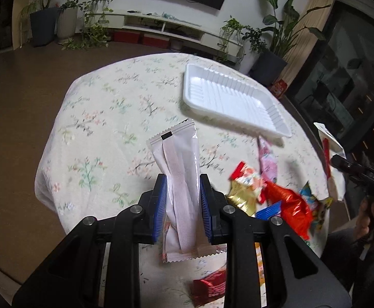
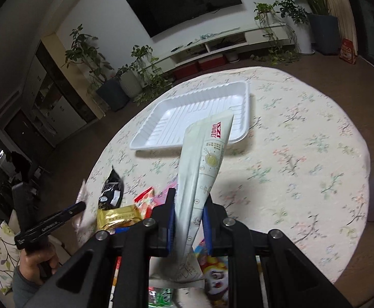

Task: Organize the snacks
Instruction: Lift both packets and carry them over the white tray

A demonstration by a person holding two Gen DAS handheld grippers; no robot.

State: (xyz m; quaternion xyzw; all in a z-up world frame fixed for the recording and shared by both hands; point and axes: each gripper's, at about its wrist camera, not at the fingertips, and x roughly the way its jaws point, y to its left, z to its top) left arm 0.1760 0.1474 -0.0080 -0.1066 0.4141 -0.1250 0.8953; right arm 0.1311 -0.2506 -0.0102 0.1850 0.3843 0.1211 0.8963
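Tray (image 1: 228, 102) on table (image 1: 105, 107), beyond the snack pile (image 1: 276, 200)

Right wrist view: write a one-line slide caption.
Right gripper shut on a cream printed snack packet, raised before the empty white ribbed plastic tray.

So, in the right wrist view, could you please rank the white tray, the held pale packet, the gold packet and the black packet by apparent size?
1. white tray
2. pale packet, enlarged by nearness
3. gold packet and black packet: look alike, unranked
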